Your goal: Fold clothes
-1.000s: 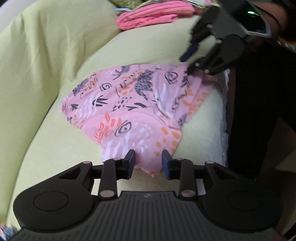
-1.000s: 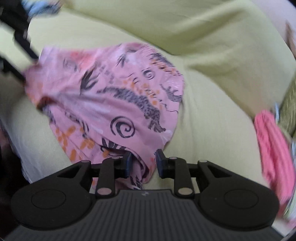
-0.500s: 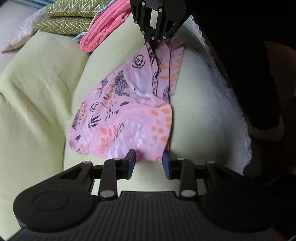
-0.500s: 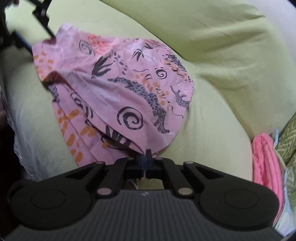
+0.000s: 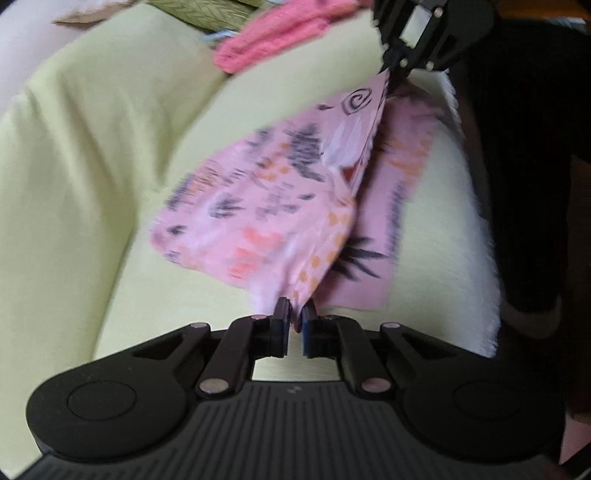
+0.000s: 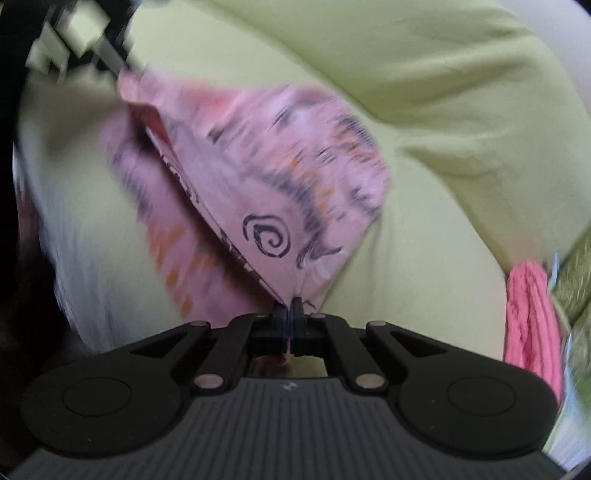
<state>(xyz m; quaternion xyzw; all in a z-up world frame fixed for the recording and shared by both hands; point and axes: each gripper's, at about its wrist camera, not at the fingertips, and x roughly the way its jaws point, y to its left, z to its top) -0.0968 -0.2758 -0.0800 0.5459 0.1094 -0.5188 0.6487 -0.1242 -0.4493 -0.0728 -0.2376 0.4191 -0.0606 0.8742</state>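
A pink garment [image 5: 258, 206] printed with spirals, leaves and animals is stretched over a pale green cushion [image 5: 92, 166]. My left gripper [image 5: 295, 317] has its jaws closing on the garment's near corner, and the bunched cloth is pinched between the pads. The right gripper [image 5: 391, 72] holds the far corner at the top right. In the right wrist view my right gripper [image 6: 291, 310] is shut on a corner of the garment [image 6: 295, 177], just below a spiral. The left gripper [image 6: 122, 70] shows at the top left, at the opposite corner. A lower layer of the cloth hangs beneath.
A folded bright pink knit [image 5: 273, 33] [image 6: 528, 321] lies on the cushion beside green chevron fabric [image 5: 199, 7]. A white fleecy edge [image 5: 472, 240] borders the cushion. A person in dark clothing [image 5: 524, 147] stands beyond that edge. The sofa back [image 6: 406, 55] rises behind.
Both grippers closed on opposite corners of the garment, the right one first. The cloth has risen off the cushion between them and now hangs folded along a taut edge.
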